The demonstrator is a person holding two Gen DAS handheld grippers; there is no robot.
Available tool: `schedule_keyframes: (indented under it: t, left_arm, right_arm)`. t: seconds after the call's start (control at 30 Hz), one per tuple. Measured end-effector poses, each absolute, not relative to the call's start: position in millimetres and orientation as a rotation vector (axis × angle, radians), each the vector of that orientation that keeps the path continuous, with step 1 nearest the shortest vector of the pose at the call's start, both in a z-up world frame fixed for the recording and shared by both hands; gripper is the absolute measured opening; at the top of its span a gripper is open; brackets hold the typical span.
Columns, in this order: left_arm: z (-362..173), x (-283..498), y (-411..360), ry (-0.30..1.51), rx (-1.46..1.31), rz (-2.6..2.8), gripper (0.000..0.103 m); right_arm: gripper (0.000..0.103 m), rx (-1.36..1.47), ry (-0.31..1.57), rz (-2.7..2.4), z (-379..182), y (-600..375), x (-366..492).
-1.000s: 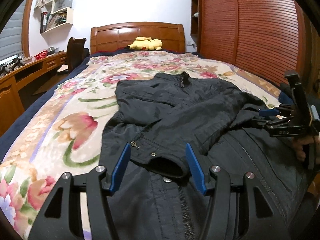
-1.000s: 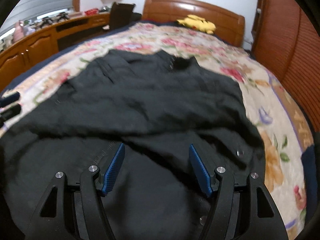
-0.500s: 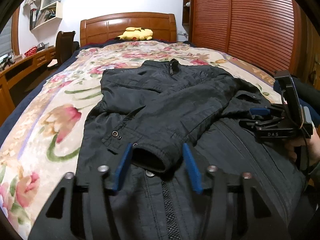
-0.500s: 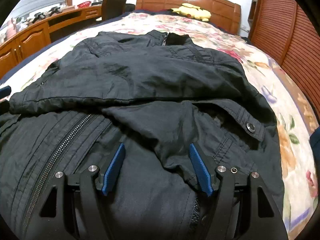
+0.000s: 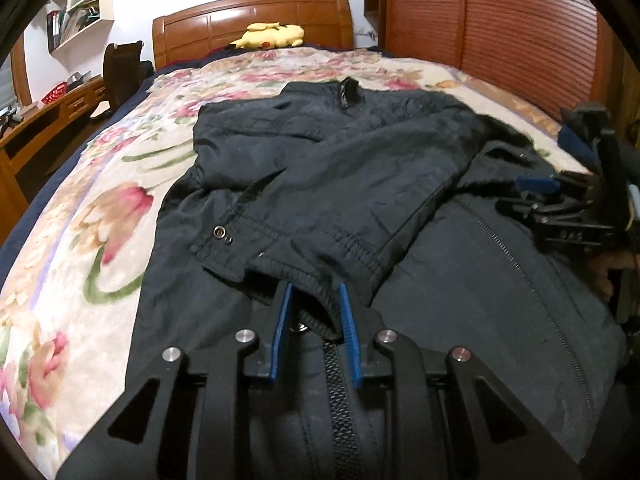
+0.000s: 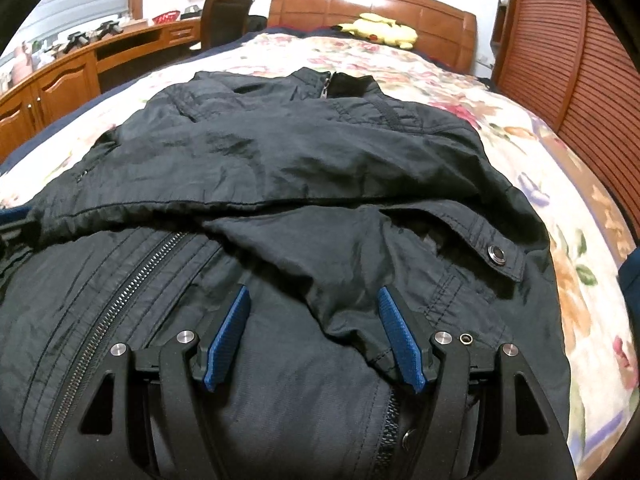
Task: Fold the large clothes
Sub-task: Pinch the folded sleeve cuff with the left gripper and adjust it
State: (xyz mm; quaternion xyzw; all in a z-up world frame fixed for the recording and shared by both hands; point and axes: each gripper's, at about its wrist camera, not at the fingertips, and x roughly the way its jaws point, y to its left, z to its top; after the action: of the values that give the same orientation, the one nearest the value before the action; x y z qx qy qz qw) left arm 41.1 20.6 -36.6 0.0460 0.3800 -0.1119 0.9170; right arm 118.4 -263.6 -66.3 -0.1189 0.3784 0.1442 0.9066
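A black zip jacket (image 5: pixel 360 184) lies sleeve-folded below the headboard (image 5: pixel 252 16); left gripper (image 5: pixel 316 320) pinches its cuff (image 5: pixel 316 280), right gripper (image 6: pixel 314 332) spread.

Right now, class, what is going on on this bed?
A person with a handheld gripper in each hand is folding a black jacket on a floral bedspread. The left gripper has its fingers closed on a sleeve cuff lying across the jacket front. The right gripper is open over the other sleeve.

Yellow plush toy (image 5: pixel 272 35) against wooden headboard (image 5: pixel 248 20), seemingly touching.
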Motion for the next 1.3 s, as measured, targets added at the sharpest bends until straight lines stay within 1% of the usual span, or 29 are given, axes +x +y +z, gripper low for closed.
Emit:
schedule_keyframes:
  t: [0.17,0.2,0.23,0.3,0.43,0.5,0.77,0.87,0.97,1.0,1.03,1.07,1.1,1.17,1.23,1.3]
  left_arm:
    - [-37.2,40.8,19.6,0.786,0.097,-0.23,0.022]
    - [-37.1,41.2,19.9,0.785,0.096,-0.235,0.015]
    - [-36.7,40.8,19.5,0.784,0.094,-0.251,0.005]
    - [-34.0,37.4,18.1,0.763,0.103,-0.254,0.001]
    - [-10.4,20.5,28.1,0.641,0.075,-0.227,0.0]
    - [-2.6,14.5,34.4,0.616,0.064,-0.225,0.0]
    - [-9.3,12.5,39.4,0.63,0.076,-0.215,0.0]
    - [-11.3,10.0,35.4,0.638,0.093,-0.219,0.003]
    - [-10.7,2.7,34.4,0.631,0.102,-0.218,0.011]
    - [-9.9,-0.9,35.3,0.622,0.104,-0.216,0.017]
    - [-9.7,-3.2,36.3,0.618,0.104,-0.214,0.026]
    - [-9.3,-6.2,39.0,0.613,0.099,-0.212,0.03]
    - [-8.7,-10.3,41.9,0.608,0.09,-0.212,0.037]
    - [-8.4,-15.6,47.3,0.604,0.079,-0.205,0.043]
    - [-7.1,-25.0,52.9,0.591,0.063,-0.2,0.055]
    - [-7.1,-33.8,58.7,0.591,0.034,-0.203,0.056]
  right_arm:
    - [0.068,-0.24,0.776,0.3,-65.2,-266.3,118.7]
    - [0.068,-0.239,0.776,0.301,-65.1,-266.5,118.9]
    - [0.068,-0.238,0.776,0.302,-65.1,-266.5,119.0]
    - [0.068,-0.234,0.776,0.303,-64.9,-266.6,118.9]
    - [0.068,-0.225,0.776,0.308,-64.7,-267.5,119.2]
    - [0.068,-0.221,0.776,0.311,-64.6,-268.0,119.5]
    - [0.068,-0.212,0.782,0.319,-65.0,-269.9,121.3]
    - [0.068,-0.212,0.781,0.318,-65.0,-269.8,121.4]
    - [0.068,-0.212,0.781,0.318,-65.0,-269.8,121.5]
    - [0.068,-0.212,0.781,0.317,-65.0,-269.8,121.7]
    - [0.068,-0.212,0.781,0.318,-65.1,-269.7,121.7]
    - [0.068,-0.212,0.782,0.318,-65.0,-269.7,121.6]
    - [0.068,-0.212,0.782,0.318,-65.0,-269.7,121.7]
    - [0.068,-0.213,0.782,0.317,-65.0,-269.6,121.6]
    - [0.068,-0.213,0.782,0.317,-65.0,-270.0,121.9]
    - [0.068,-0.215,0.785,0.317,-65.2,-269.7,122.5]
